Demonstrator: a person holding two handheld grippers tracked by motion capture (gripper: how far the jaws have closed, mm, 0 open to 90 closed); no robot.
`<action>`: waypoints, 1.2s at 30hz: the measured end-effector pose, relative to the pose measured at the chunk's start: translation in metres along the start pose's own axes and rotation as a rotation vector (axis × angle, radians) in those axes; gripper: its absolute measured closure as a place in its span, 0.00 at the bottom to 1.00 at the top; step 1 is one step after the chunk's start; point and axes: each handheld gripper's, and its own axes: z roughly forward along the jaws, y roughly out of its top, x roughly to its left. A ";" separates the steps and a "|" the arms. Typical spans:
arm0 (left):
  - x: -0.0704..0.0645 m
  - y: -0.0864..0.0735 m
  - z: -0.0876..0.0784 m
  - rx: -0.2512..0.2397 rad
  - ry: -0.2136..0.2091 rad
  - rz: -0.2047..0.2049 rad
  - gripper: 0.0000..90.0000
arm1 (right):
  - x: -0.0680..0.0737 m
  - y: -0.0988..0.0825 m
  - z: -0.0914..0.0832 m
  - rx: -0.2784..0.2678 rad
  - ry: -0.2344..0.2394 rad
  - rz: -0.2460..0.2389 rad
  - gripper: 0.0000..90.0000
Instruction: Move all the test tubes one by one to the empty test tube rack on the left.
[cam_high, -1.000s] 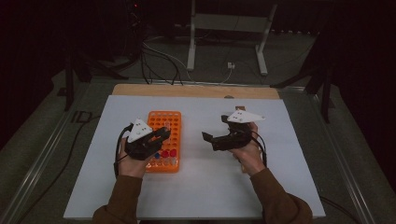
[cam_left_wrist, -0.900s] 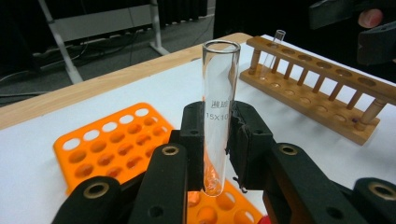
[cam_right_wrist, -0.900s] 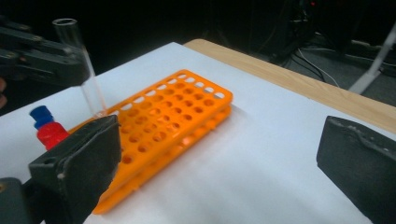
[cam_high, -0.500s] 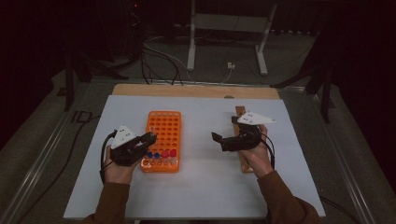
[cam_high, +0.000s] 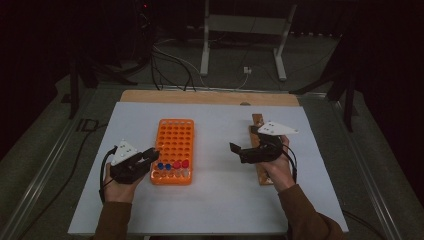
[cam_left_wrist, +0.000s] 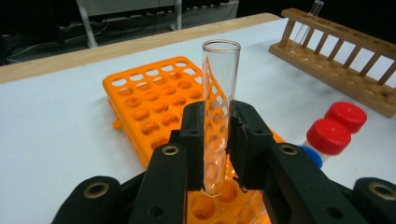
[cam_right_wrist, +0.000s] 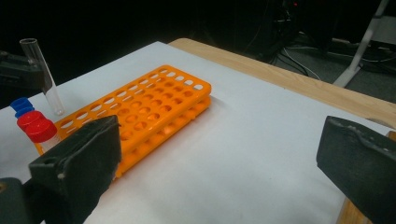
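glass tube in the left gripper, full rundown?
The test tube is clear, glass by the look, empty, with an open rimmed mouth up and a rounded bottom. It stands near upright, clamped about mid-length between the pads of the left gripper, which is shut on it. Its bottom hangs just above the near end of the orange rack, not seated in any hole. In the right gripper view it leans slightly beside the red and blue capped tubes.

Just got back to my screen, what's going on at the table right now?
A person works with a claw in each hand. The left claw is shut on an empty glass test tube, held upright above the near end of the orange rack, close to the red- and blue-capped tubes standing there. The right claw is open with nothing between its pads, over the wooden rack on the right.
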 end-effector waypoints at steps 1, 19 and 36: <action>0.001 -0.002 0.000 0.004 0.000 0.004 0.85 | 0.000 0.000 0.000 -0.001 0.000 0.000 0.01; 0.001 -0.022 0.010 0.100 0.013 0.021 0.85 | -0.009 -0.010 -0.008 -0.003 -0.013 0.024 0.01; -0.003 -0.029 0.016 0.178 0.039 0.084 0.86 | -0.012 -0.013 -0.010 -0.008 -0.017 0.031 0.01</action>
